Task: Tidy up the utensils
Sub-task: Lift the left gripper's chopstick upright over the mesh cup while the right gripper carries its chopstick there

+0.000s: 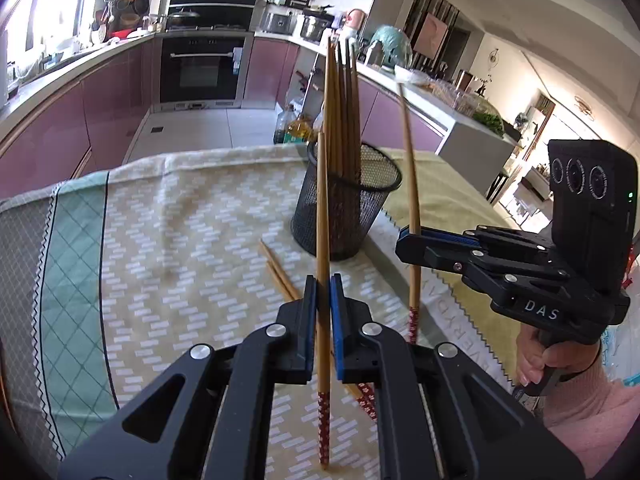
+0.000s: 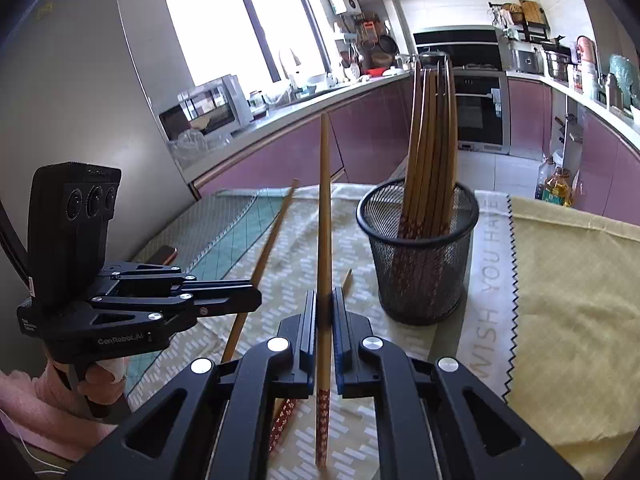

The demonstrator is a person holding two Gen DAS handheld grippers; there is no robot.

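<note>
The lower parts of the chopsticks in the mesh cup (image 2: 420,256) show only dimly through the mesh. On the cloth (image 1: 180,220), two loose chopsticks (image 1: 278,270) run under the left gripper (image 1: 323,292), so their patterned ends are mostly covered. The hand (image 1: 536,364) on the right gripper (image 1: 408,236) is partly behind its handle. Counter clutter by the window (image 2: 240,20) is too small and glare-washed to name.
</note>
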